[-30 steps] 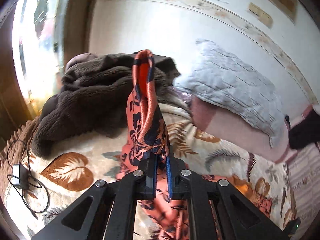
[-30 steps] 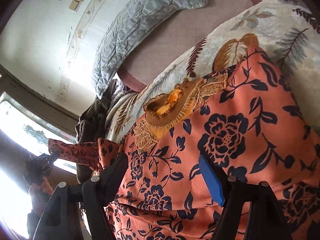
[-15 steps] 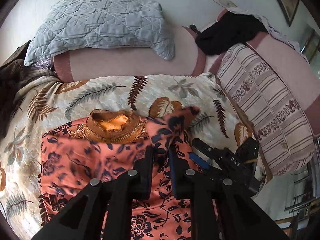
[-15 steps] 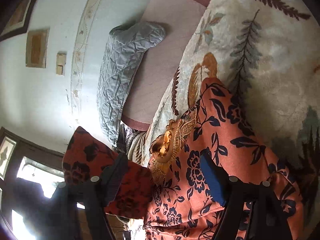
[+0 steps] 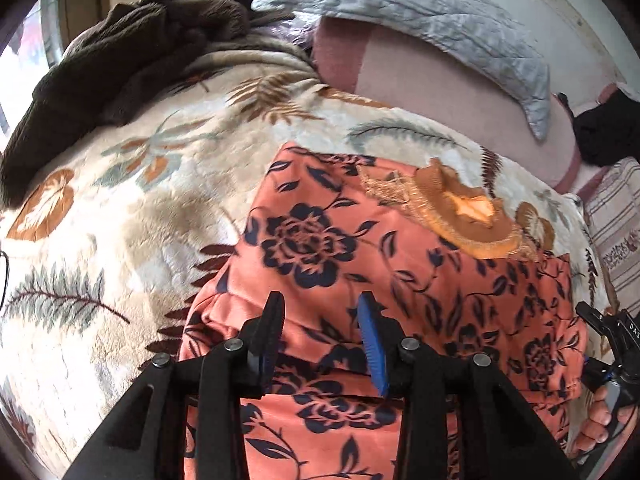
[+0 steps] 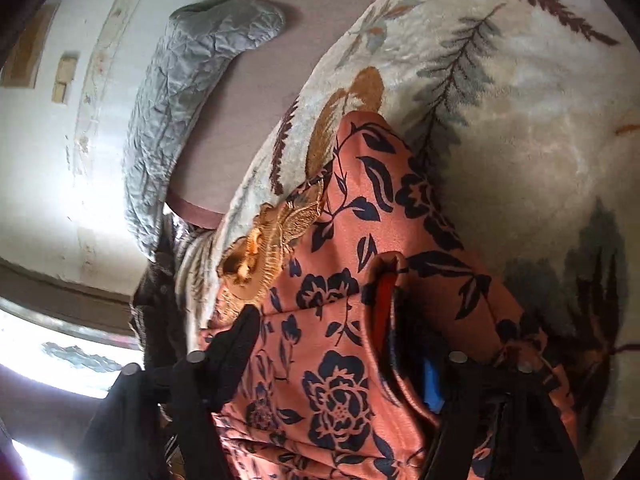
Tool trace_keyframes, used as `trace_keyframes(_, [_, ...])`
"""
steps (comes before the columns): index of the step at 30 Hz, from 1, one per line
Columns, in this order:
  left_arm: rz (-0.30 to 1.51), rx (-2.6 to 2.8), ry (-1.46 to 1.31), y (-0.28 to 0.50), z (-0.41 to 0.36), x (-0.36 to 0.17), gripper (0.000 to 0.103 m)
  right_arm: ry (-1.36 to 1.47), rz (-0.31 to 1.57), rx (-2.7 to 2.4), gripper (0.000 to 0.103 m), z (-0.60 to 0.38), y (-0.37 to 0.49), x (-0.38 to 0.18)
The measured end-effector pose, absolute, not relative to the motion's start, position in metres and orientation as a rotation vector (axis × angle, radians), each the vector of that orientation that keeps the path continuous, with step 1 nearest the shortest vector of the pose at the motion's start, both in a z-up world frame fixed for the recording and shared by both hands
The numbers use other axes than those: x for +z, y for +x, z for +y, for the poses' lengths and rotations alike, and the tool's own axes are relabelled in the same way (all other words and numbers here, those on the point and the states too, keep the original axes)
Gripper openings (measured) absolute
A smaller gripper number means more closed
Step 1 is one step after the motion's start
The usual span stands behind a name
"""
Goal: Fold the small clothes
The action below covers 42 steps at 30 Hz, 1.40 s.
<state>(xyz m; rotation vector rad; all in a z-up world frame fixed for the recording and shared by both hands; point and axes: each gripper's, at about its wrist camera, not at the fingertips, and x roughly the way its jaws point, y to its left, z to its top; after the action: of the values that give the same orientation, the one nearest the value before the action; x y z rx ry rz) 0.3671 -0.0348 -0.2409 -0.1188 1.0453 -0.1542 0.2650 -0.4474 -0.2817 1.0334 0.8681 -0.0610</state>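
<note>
Daylight from window [image 6: 60,344], blown out at lower left of right view & far left of left view. Glare on wall [image 6: 92,216] nr window. Soft, even light on bed, faint shadows. Heavy fisheye bend, dark vignette at corners. Slight motion blur on garment [image 5: 360,248]; close fabric in right view soft.

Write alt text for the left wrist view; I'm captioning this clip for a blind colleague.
The left gripper, its jaws opening with nothing between them, hangs over an orange floral garment spread flat on a leaf-patterned blanket. The garment's tan collar points toward a grey pillow; a brown blanket is heaped at upper left.
</note>
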Motion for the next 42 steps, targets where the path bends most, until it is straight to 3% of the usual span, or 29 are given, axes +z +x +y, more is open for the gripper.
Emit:
trace_keyframes(1, [1.042, -0.143, -0.118, 0.367, -0.030, -0.249, 0.039, 0.930, 0.898, -0.098, 0.025, -0.440, 0.268, -0.278])
trace_keyframes(2, [1.034, -0.137, -0.110, 0.367, -0.028, -0.255, 0.039, 0.829, 0.914, -0.141, 0.013, -0.433, 0.272, -0.273])
trace_keyframes(4, [1.020, -0.129, -0.075, 0.367, -0.029, -0.263, 0.039, 0.707, 0.880, -0.196, 0.007, -0.425, 0.272, -0.264])
trace_keyframes(9, [1.003, -0.123, 0.015, 0.370, -0.034, -0.278, 0.039, 0.658, 0.635, -0.235, 0.007, -0.436, 0.263, -0.230])
trace_keyframes(14, [0.973, -0.115, 0.101, 0.367, -0.041, -0.279, 0.039, 0.702, 0.956, -0.323, 0.011, -0.451, 0.291, -0.285])
trace_keyframes(16, [0.971, -0.121, 0.090, 0.367, -0.039, -0.278, 0.039, 0.861, 0.925, -0.314, 0.015, -0.471, 0.279, -0.287])
trace_keyframes(19, [0.963, -0.115, 0.086, 0.364, -0.037, -0.276, 0.039, 0.837, 0.721, -0.451, 0.030, -0.491, 0.247, -0.253])
trace_keyframes(21, [0.957, -0.107, 0.097, 0.362, -0.039, -0.275, 0.039, 0.806, 0.596, -0.451, 0.052, -0.489, 0.230, -0.232])
trace_keyframes(22, [0.955, -0.102, 0.104, 0.361, -0.041, -0.275, 0.039, 0.799, 0.569, -0.392, 0.070, -0.484, 0.229, -0.226])
trace_keyframes(25, [0.952, -0.091, 0.112, 0.360, -0.043, -0.276, 0.039, 0.698, 0.615, -0.229, 0.070, -0.452, 0.246, -0.220])
trace_keyframes(27, [0.948, -0.088, 0.126, 0.360, -0.044, -0.277, 0.039, 0.656, 0.679, -0.147, 0.065, -0.427, 0.256, -0.228])
trace_keyframes(29, [0.946, -0.084, 0.132, 0.360, -0.044, -0.277, 0.041, 0.599, 0.752, -0.120, 0.053, -0.408, 0.268, -0.240])
trace_keyframes(34, [0.943, -0.077, 0.141, 0.362, -0.046, -0.279, 0.043, 0.532, 0.919, -0.216, 0.051, -0.403, 0.285, -0.276])
trace_keyframes(36, [0.939, -0.077, 0.153, 0.362, -0.048, -0.280, 0.044, 0.569, 0.968, -0.259, 0.045, -0.415, 0.284, -0.290])
trace_keyframes(42, [0.934, -0.078, 0.163, 0.362, -0.048, -0.282, 0.047, 0.564, 0.895, -0.173, 0.045, -0.404, 0.278, -0.271])
